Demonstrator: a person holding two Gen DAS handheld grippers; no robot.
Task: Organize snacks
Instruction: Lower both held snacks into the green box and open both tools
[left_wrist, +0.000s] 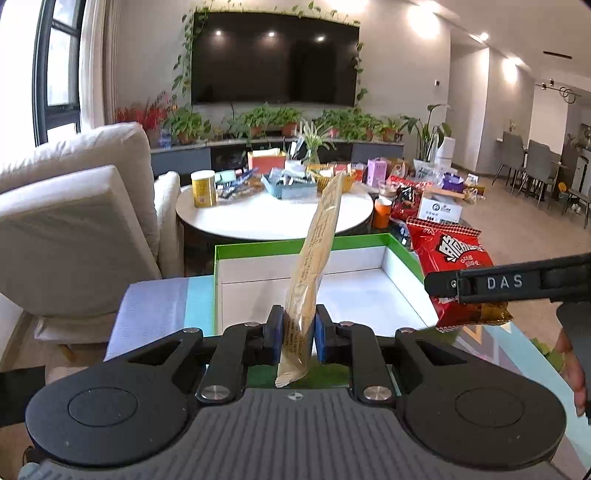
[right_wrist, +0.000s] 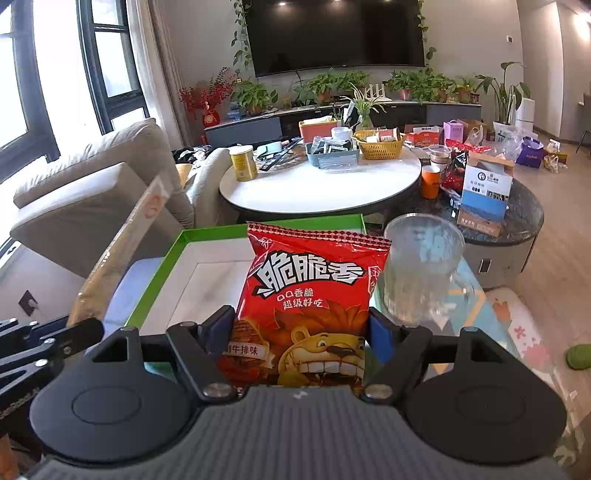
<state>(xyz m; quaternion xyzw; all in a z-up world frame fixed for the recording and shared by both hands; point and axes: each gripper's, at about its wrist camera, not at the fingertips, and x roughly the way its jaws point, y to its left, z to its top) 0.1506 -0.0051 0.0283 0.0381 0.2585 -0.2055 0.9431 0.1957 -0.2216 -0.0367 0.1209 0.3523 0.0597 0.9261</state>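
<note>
Two grippers each clamp a snack, left gripper (left_wrist: 299, 332) on the tan packet (left_wrist: 314, 266), right gripper (right_wrist: 301, 336) on the red bag (right_wrist: 314, 295), near the green-rimmed box (left_wrist: 258, 249), likely for dropping in

Green-rimmed box (left_wrist: 258, 249) open on top (interior bare), glass mug (right_wrist: 421, 273) beside its right wall

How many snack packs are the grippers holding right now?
2. The long tan pack is clamped in the left gripper; the red pack is clamped in the right gripper. Both hang above the empty green-rimmed box.
</note>
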